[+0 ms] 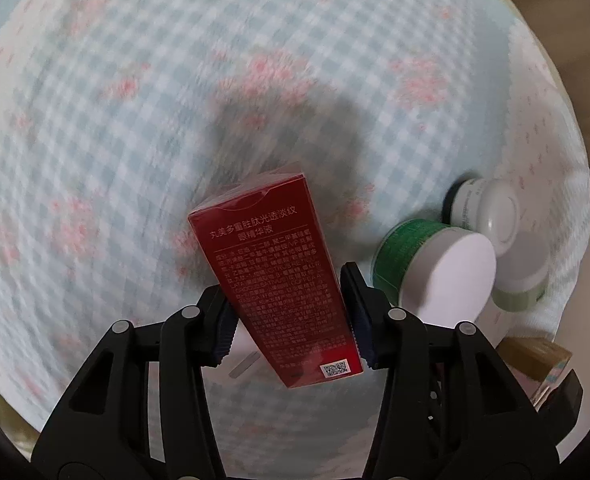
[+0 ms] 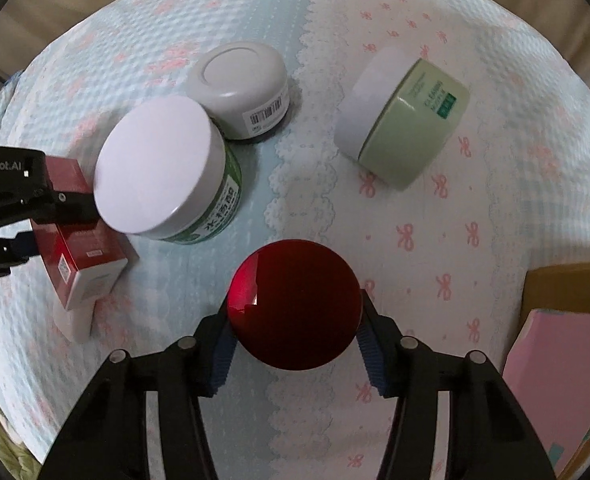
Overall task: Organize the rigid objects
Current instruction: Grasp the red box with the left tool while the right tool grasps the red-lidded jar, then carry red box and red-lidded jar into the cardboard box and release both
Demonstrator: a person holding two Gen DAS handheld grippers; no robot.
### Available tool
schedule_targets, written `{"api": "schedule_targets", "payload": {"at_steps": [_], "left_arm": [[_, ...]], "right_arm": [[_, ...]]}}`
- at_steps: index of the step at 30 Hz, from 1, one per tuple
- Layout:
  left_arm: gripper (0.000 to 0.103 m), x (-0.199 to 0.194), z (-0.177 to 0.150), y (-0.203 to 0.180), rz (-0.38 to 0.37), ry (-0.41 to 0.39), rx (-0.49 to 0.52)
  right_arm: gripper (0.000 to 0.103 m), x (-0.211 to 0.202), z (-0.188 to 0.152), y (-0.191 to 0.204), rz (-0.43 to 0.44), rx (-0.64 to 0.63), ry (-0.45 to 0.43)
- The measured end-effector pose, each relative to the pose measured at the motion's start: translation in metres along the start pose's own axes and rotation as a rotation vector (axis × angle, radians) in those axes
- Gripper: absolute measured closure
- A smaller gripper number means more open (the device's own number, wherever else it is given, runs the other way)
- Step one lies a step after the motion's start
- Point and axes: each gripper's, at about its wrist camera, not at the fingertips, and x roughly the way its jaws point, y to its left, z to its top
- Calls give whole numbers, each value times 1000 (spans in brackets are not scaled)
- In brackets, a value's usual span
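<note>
The left tongs [image 1: 291,312] are clenched on a red box [image 1: 273,276], the blue pads pressing its two long sides near the lower half, so the box stands tilted with its printed back toward the camera and its QR code at the bottom end. From the right wrist view the same box [image 2: 81,256] appears at the left edge, held up off a cloth [image 2: 435,216] with its white end facing down and its shadow lying beneath it. The right tongs [image 2: 295,332] grasp a round red jar [image 2: 295,306], one pad on each side of its glossy lid, which fills the gap between them. Just beyond the box sits a green jar with a white lid [image 2: 167,172], upright and close beside the left tongs. Behind it and touching or nearly touching stands a grey jar [image 2: 241,88] with a barcode sticker and a dark base. Well apart to the right lies a pale green tub [image 2: 403,116], tipped on its side with its white lid facing left. All rest on the cloth, which is blue-checked on one part and white with pink bows on the other, joined by a scalloped lace edge. At the far right edge a cardboard box [image 2: 567,284] holds something pink [image 2: 555,380].
</note>
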Motion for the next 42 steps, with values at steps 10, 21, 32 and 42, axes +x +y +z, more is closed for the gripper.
{"api": "schedule_targets", "payload": {"at_steps": [10,21,32,42], "left_arm": [[59,-67,-9,-4,-52,-111,130],[59,-187,-82,-1,-170,-227,288],[59,-275,-142,-1,-272,-300,430],[61,-284,-195,-65,-312,-309,507]], "right_arm": [[53,-46,-19,-5,-1,59,-68],[53,-161,-48,-2,36,162,-181],[53,-279,-102,5,56,290,-271],[53,-317,-144,-49,36,359,-319]]}}
